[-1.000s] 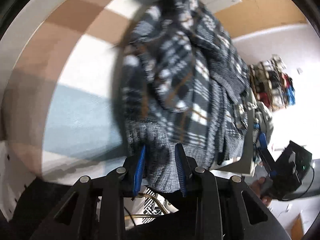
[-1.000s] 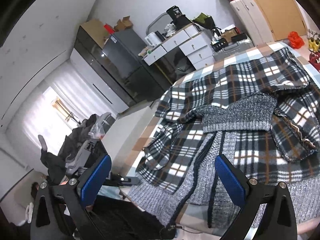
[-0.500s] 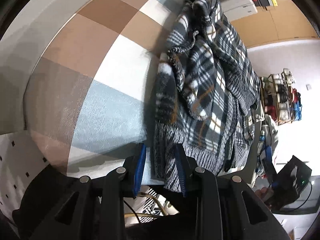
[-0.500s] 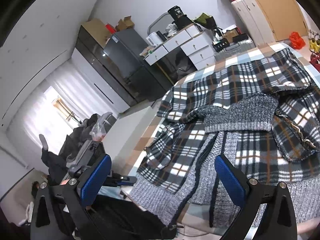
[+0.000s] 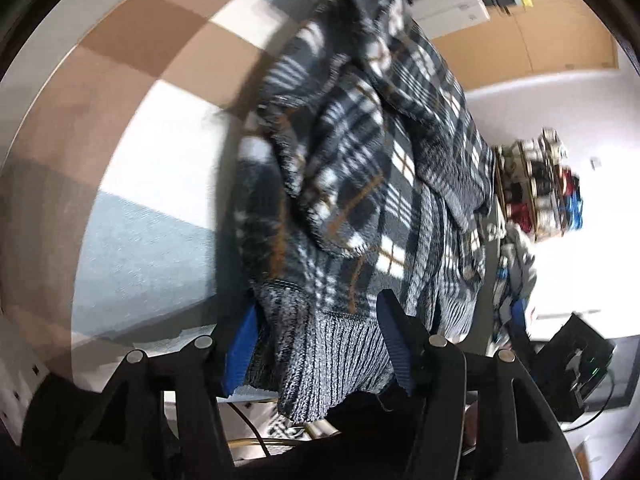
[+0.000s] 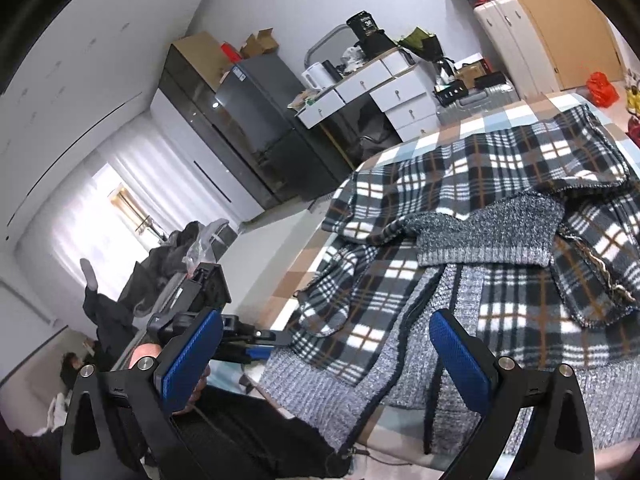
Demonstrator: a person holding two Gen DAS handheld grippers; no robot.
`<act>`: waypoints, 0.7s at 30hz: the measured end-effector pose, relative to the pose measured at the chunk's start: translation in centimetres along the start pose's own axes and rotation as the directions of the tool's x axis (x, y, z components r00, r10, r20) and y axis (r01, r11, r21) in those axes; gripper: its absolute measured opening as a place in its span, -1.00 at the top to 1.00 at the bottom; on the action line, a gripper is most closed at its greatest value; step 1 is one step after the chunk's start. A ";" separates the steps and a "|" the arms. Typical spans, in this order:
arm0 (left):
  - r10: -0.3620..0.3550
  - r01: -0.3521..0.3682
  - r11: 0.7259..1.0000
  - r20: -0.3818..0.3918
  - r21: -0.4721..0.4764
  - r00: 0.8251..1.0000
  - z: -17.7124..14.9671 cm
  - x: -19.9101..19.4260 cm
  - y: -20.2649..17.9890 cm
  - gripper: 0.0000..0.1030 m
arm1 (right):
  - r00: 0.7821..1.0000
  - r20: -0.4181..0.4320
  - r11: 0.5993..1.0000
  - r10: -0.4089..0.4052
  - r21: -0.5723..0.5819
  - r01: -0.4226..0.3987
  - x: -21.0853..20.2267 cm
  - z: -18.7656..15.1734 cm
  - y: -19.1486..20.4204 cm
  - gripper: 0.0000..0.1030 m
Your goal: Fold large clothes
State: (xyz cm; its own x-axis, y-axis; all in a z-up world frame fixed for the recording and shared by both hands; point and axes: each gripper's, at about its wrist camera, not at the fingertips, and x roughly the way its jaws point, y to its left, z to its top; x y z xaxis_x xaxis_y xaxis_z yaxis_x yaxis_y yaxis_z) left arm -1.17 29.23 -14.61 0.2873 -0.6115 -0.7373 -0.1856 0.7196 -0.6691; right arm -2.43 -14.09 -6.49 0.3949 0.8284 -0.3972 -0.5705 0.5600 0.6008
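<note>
1. Left wrist view: a large plaid knit cardigan (image 5: 360, 184) in dark grey, white and brown lies bunched on a bed with a checked cover (image 5: 132, 128) of brown, white and pale blue squares. The picture is motion-blurred.

2. The left gripper (image 5: 320, 344) has its blue pads on either side of the cardigan's grey ribbed hem (image 5: 320, 360). Its jaws are opening, with the hem between them. Whether the pads press on the cloth cannot be told for certain; the gap looks wider than the fabric.

3. Right wrist view: the right gripper (image 6: 328, 356) hovers with its jaws spread wide and nothing between them. It is above the near edge of the bed, with the cardigan's front just ahead of it.

4. In this view the cardigan (image 6: 500, 248) is spread across the bed but not flat. A grey ribbed panel (image 6: 484, 236) is turned over the middle, a sleeve (image 6: 340, 292) lies crumpled at the left, and a plaid flap is doubled over at the right.

5. Judged from this, the folding is at an early stage. The garment is on the bed and partly turned over, yet no neat fold shows. Smoothing, tucking the sleeves in and folding the body appear left to do.

6. Behind the bed stand a white chest of drawers (image 6: 384, 92) and a dark cabinet (image 6: 224, 128).
</note>
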 end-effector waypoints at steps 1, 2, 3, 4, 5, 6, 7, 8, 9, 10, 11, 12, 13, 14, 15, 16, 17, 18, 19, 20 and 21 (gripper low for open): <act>0.013 -0.013 1.000 0.003 0.016 1.000 -0.1 0.1 -0.1 0.31 | 1.000 0.001 1.000 -0.002 0.001 0.002 0.0 0.0 0.0 -1.00; 0.022 -0.022 0.999 0.001 0.025 1.000 -0.1 0.3 -0.3 0.51 | 1.000 0.002 1.000 -0.003 0.003 0.003 -0.1 0.0 0.0 -1.00; 0.026 -0.026 0.999 -0.007 0.031 1.000 -0.2 0.4 -0.3 0.81 | 1.000 0.004 1.000 -0.005 0.006 0.005 -0.2 0.1 -0.1 -1.00; 0.021 -0.021 0.999 -0.012 0.035 1.000 -0.2 0.5 -0.2 0.84 | 1.000 0.008 1.000 -0.010 0.009 0.010 -0.4 0.2 -0.2 -1.00; 0.021 -0.020 0.999 -0.014 0.045 1.000 -0.3 0.6 -0.4 0.85 | 1.000 0.013 1.000 -0.023 0.010 0.023 -0.6 0.3 -0.4 -1.00; 0.026 -0.025 0.998 -0.014 0.065 1.000 -0.4 0.6 -0.6 0.86 | 0.999 0.023 0.999 -0.045 0.013 0.045 -1.0 0.5 -0.6 -1.00; 0.027 -0.026 0.996 -0.010 0.082 1.000 -0.6 0.5 -0.9 0.87 | 0.997 0.038 0.997 -0.070 0.021 0.070 -1.6 0.7 -1.0 -1.00; 0.024 -0.022 0.995 -0.012 0.095 1.000 -0.6 0.5 -1.2 0.87 | 0.995 0.046 0.996 -0.090 0.027 0.089 -2.2 0.9 -1.6 -1.00; 0.012 -0.010 0.994 -0.013 0.106 1.000 -0.7 0.3 -1.4 0.87 | 0.993 0.039 0.993 -0.114 0.037 0.113 -2.7 1.3 -2.3 -1.00; -0.007 0.008 0.994 -0.011 0.112 1.000 -0.7 0.1 -1.5 0.88 | 0.988 0.021 0.986 -0.156 0.056 0.154 -3.3 1.7 -3.2 -1.00; -0.028 0.029 0.993 -0.010 0.116 1.000 -0.6 0.0 -1.4 0.88 | 0.984 0.003 0.982 -0.178 0.068 0.178 -3.8 2.0 -3.8 -1.00; -0.062 0.063 0.991 -0.011 0.120 0.998 -0.5 -0.3 -1.4 0.88 | 0.978 -0.035 0.975 -0.207 0.074 0.209 -4.7 2.4 -5.0 -1.00; -0.100 0.100 0.988 -0.007 0.113 0.995 -0.4 -0.6 -1.2 0.88 | 0.967 -0.060 0.966 -0.247 0.061 0.251 -5.5 2.6 -5.8 -1.00; -0.132 0.132 0.985 -0.005 0.107 0.991 -0.3 -0.8 -1.0 0.88 | 0.950 -0.091 0.952 -0.299 0.044 0.304 -6.3 2.9 -6.7 -1.00; -0.177 0.177 0.979 -0.003 0.103 0.984 -0.2 -1.0 -0.7 0.88 | 0.936 -0.117 0.941 -0.332 0.033 0.338 -6.8 3.0 -7.5 -1.00; -0.219 0.218 0.969 -0.007 0.112 0.976 -0.1 -1.2 -0.8 0.89 | 0.922 -0.157 0.931 -0.355 0.034 0.364 -7.4 3.1 -8.8 -1.00; -0.248 0.247 0.960 -0.012 0.130 0.969 0.0 -1.3 -1.0 0.89 | 0.908 -0.195 0.921 -0.372 0.047 0.387 -7.7 3.2 -10.0 -1.00; -0.282 0.280 0.949 -0.012 0.147 0.959 0.0 -1.5 -1.3 0.89 | 0.891 -0.226 0.906 -0.393 0.069 0.417 -8.0 3.1 -11.3 -1.00; -0.304 0.303 0.939 -0.018 0.162 0.953 0.0 -1.5 -1.7 0.89 | 0.884 -0.246 0.899 -0.398 0.088 0.429 -8.2 2.9 -12.2 -1.00; -0.311 0.309 0.935 -0.018 0.172 0.950 0.1 -1.6 -1.9 0.89 | 0.882 -0.286 0.896 -0.375 0.134 0.424 -8.3 2.7 -13.7 -1.00; -0.312 0.309 0.933 -0.015 0.184 0.950 0.2 -1.5 -2.1 0.89 | 0.885 -0.312 0.896 -0.346 0.171 0.410 -8.3 2.5 -14.8 -1.00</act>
State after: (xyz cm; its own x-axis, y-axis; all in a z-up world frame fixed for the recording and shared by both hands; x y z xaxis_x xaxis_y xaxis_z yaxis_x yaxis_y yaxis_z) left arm -1.01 28.70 -12.07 0.3166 -0.8103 -0.4931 0.0883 0.5428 -0.8352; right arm 4.54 -29.27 -10.34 0.3221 0.5429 -0.7756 -0.2260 0.8396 0.4939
